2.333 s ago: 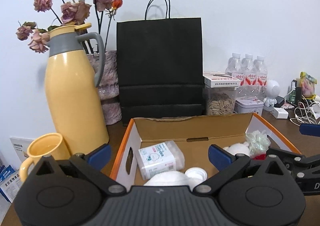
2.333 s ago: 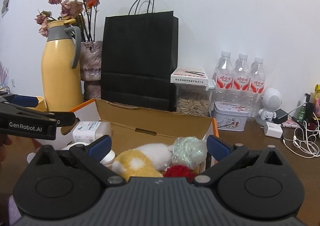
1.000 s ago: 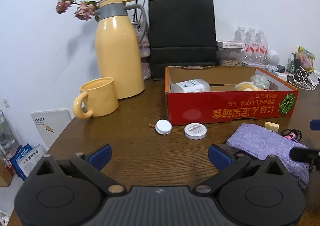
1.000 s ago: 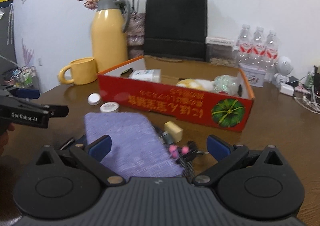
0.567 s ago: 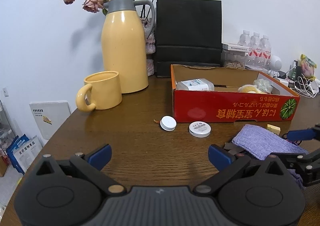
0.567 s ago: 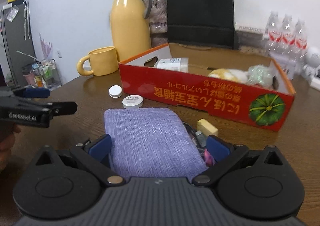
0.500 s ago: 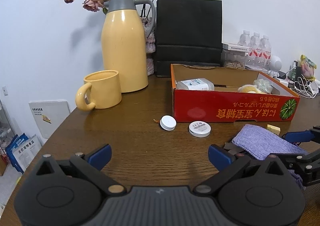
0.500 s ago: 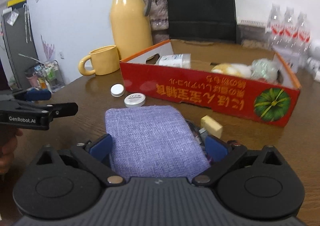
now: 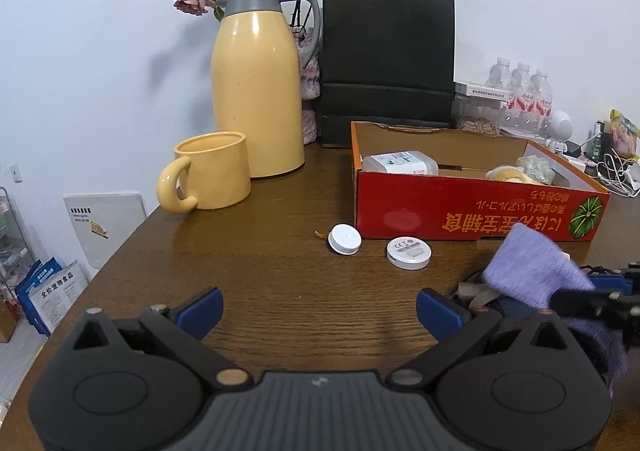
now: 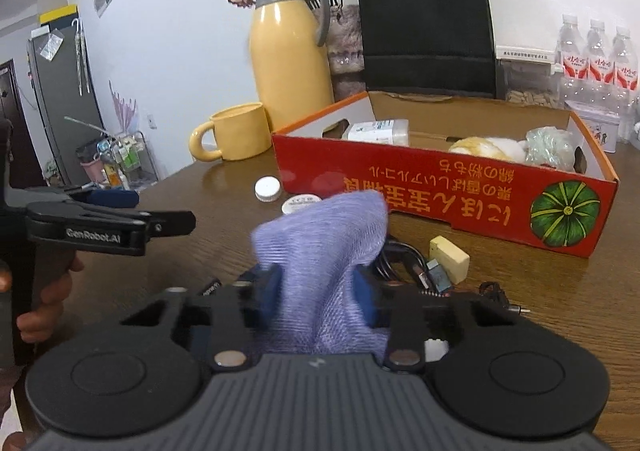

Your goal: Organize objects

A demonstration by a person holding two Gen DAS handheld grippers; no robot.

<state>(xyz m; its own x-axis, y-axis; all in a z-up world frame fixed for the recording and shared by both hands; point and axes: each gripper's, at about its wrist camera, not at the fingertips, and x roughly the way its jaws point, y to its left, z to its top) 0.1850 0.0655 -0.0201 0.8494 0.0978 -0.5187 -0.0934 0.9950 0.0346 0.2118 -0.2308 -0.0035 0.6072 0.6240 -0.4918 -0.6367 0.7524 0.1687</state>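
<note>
A purple cloth (image 10: 324,235) stands bunched up between the blue pads of my right gripper (image 10: 318,291), whose jaws are closing and pinch it. Its far edge rises off the brown table in front of the red cardboard box (image 10: 440,187). The left wrist view shows the same cloth (image 9: 532,267) at the right, held by the right gripper (image 9: 600,291). My left gripper (image 9: 320,307) hovers open over bare wood with nothing between its fingers. A white cap (image 9: 345,239) and a round white tin (image 9: 409,253) lie before the box.
A pale yellow block (image 10: 448,259) and black cables (image 10: 404,255) lie beside the cloth. A yellow jug (image 9: 256,91), a yellow mug (image 9: 212,171) and a black paper bag (image 9: 388,67) stand at the back. The table edge (image 9: 100,271) falls away on the left.
The right jaws have closed in from wide onto the purple cloth, which was lying flat and now stands bunched up. The left gripper has hardly moved and stays open.
</note>
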